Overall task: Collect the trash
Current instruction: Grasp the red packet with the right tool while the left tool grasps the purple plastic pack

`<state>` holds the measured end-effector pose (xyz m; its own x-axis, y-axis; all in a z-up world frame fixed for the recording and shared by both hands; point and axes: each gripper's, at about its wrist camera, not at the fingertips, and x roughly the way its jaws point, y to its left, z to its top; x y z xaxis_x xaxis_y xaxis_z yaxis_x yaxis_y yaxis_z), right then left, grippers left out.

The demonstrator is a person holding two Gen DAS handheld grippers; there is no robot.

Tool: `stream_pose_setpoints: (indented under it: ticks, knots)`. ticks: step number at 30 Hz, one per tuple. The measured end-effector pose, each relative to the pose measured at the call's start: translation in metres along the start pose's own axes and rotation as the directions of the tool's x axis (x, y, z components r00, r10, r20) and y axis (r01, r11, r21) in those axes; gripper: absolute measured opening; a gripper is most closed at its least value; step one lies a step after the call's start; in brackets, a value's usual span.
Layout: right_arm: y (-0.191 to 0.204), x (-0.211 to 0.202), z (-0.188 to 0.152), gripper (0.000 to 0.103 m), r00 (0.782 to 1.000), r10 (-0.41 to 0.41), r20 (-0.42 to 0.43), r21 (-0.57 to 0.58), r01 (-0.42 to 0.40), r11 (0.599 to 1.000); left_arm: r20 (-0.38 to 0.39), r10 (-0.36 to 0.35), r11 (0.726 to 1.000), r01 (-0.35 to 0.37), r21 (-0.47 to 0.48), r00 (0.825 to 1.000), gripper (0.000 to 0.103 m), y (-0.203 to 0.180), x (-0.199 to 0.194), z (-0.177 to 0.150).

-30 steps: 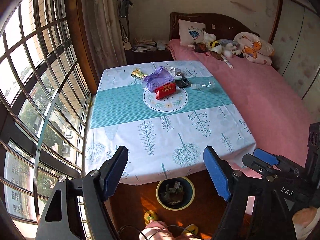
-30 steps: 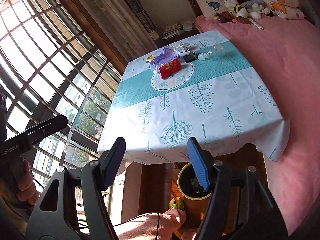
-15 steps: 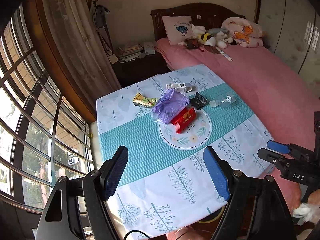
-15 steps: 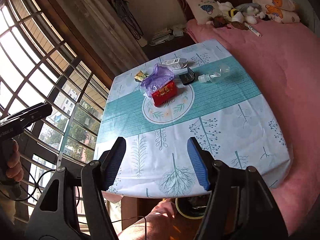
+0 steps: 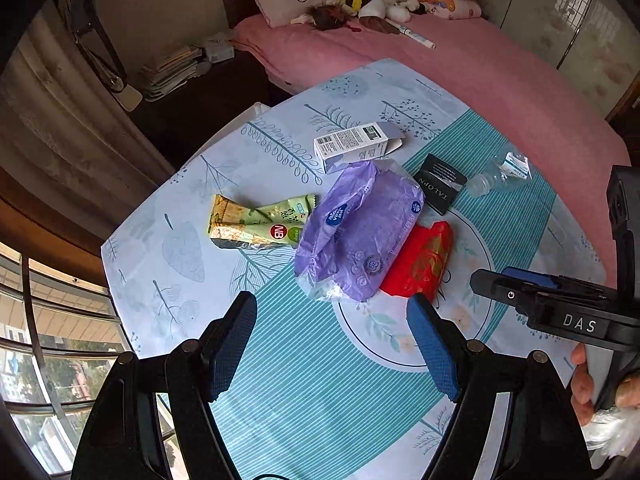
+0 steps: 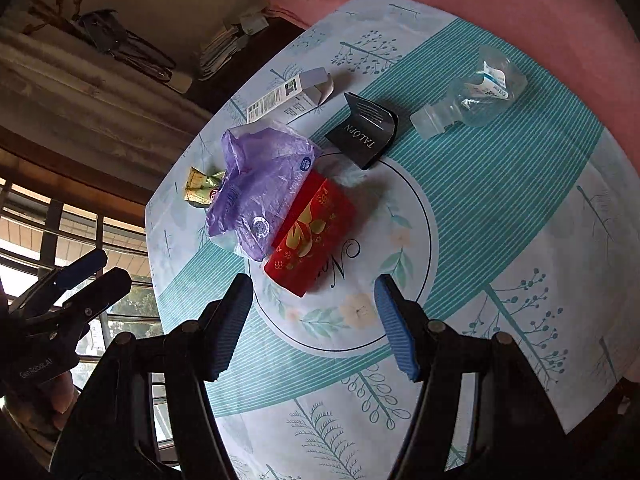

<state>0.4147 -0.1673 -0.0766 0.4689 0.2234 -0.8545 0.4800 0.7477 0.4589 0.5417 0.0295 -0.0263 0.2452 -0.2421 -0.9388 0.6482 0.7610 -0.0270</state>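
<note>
Trash lies in a cluster on the tablecloth (image 5: 312, 380): a purple plastic bag (image 5: 356, 232), a red packet (image 5: 420, 260) half under it, a green snack wrapper (image 5: 260, 222), a white carton (image 5: 356, 146), a black card sleeve (image 5: 440, 184) and a crushed clear bottle (image 5: 500, 174). My left gripper (image 5: 332, 344) hangs open just short of the purple bag, nothing between its fingers. In the right wrist view my right gripper (image 6: 314, 324) is open above the tablecloth (image 6: 500, 208), just short of the red packet (image 6: 316, 236), beside the purple bag (image 6: 260, 184), black sleeve (image 6: 364, 132) and bottle (image 6: 476, 96).
A pink bed (image 5: 500, 72) with pillows and soft toys borders the table's far side. A dark nightstand with stacked papers (image 5: 172, 68) stands behind it. Curtain and barred windows (image 5: 48, 320) run along the left. The other gripper, hand-held, shows at each view's edge (image 5: 560, 304).
Both grippers have moved forward over the table and lower, from beyond its near edge to just short of the trash cluster. The floor bin has dropped out of view. Jaws stay open.
</note>
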Motion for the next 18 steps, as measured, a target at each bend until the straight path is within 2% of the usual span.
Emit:
stream_pose_setpoints:
  ticks: [8, 9, 11, 12, 14, 18]
  knots:
    - [-0.004, 0.079, 0.025, 0.061, 0.998, -0.045, -0.051, 0.118, 0.051, 0.992, -0.032, -0.028, 0.998, 0.03, 0.062, 0.999, 0.079, 0.002, 0.061, 0.02]
    - [-0.003, 0.086, 0.026, 0.059, 0.997, -0.05, -0.057, 0.123, 0.056, 0.991, -0.037, -0.033, 0.997, 0.035, 0.065, 0.999, 0.079, 0.003, 0.066, 0.024]
    - [0.0, 0.095, 0.027, 0.044, 0.996, -0.066, -0.061, 0.117, 0.073, 0.99, -0.043, -0.034, 0.997, 0.037, 0.073, 0.998, 0.079, 0.002, 0.077, 0.03]
    - [0.001, 0.1, 0.026, 0.041, 0.994, -0.077, -0.074, 0.114, 0.085, 0.99, -0.05, -0.034, 0.996, 0.037, 0.079, 0.998, 0.079, 0.001, 0.084, 0.033]
    - [0.002, 0.107, 0.025, 0.029, 0.992, -0.088, -0.093, 0.119, 0.098, 0.988, -0.076, -0.021, 0.996, 0.027, 0.085, 0.997, 0.079, 0.002, 0.1, 0.039]
    - [-0.001, 0.111, 0.024, 0.022, 0.992, -0.069, -0.101, 0.14, 0.082, 0.987, -0.139, -0.04, 0.997, 0.049, 0.062, 0.989, 0.079, 0.005, 0.13, 0.044]
